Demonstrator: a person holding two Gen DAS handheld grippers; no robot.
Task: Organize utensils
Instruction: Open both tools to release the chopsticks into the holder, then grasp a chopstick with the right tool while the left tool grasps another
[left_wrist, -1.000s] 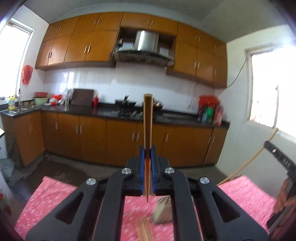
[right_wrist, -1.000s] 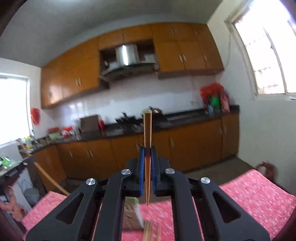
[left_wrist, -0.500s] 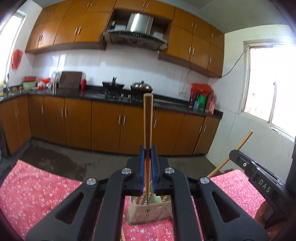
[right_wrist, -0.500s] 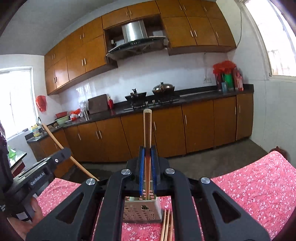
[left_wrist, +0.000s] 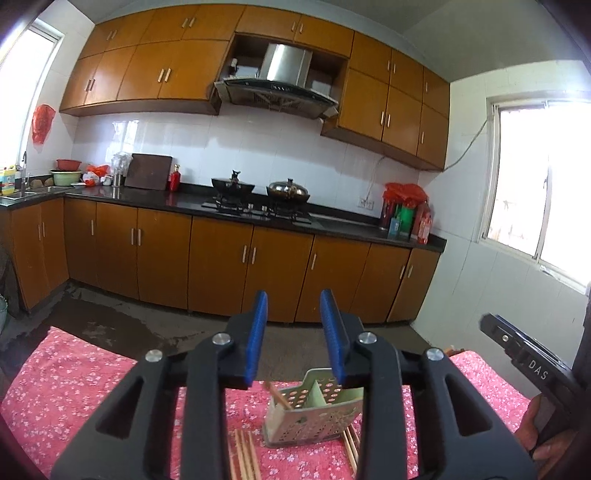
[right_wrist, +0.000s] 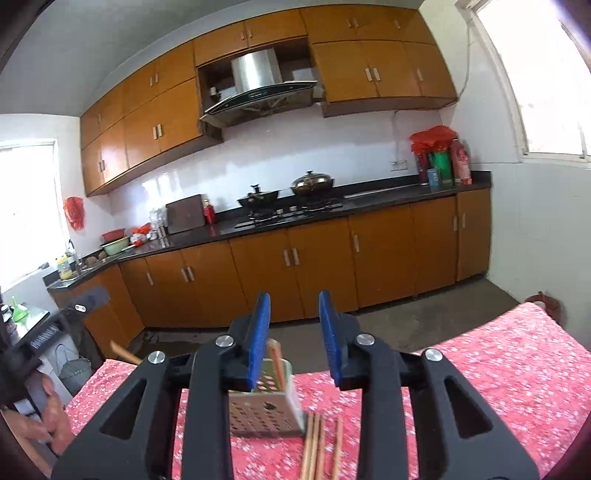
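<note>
A perforated metal utensil holder (left_wrist: 314, 413) stands on the red floral tablecloth (left_wrist: 74, 384), just beyond both grippers. A wooden chopstick (left_wrist: 277, 396) leans inside its left compartment; it also shows in the right wrist view (right_wrist: 276, 360) sticking up from the holder (right_wrist: 264, 413). My left gripper (left_wrist: 294, 334) is open and empty above the holder. My right gripper (right_wrist: 294, 334) is open and empty above it too. Loose chopsticks lie on the cloth beside the holder (left_wrist: 245, 458) (right_wrist: 319, 443).
The right hand-held gripper shows at the right edge of the left wrist view (left_wrist: 528, 362); the left one at the left edge of the right wrist view (right_wrist: 51, 328). Beyond the table's far edge are bare floor and wooden kitchen cabinets (left_wrist: 221, 266).
Both grippers held an upright chopstick and tipped down toward the holder. Now both have opened and the chopsticks have dropped into the holder.
</note>
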